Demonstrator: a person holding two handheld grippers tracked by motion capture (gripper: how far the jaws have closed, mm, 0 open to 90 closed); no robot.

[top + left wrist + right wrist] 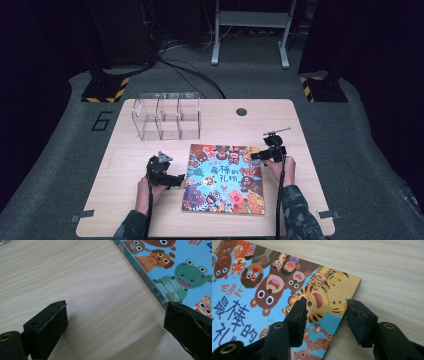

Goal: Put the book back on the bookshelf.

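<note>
Both grippers flanked the picture book (224, 178): left gripper (115, 322) spread wide at its spine, right gripper (325, 315) half-spread astride its corner, contact unclear.

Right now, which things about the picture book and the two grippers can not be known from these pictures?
- Picture book: its thickness and pages; only the cover faces the high view.
- Right gripper: whether its pads touch the book; the right gripper view looks from above, and the jaws straddle the edge.
- Left gripper: whether its far jaw touches the book's spine; the jaw hides the contact.
- Clear organizer: contents too small and transparent in the high view.
</note>
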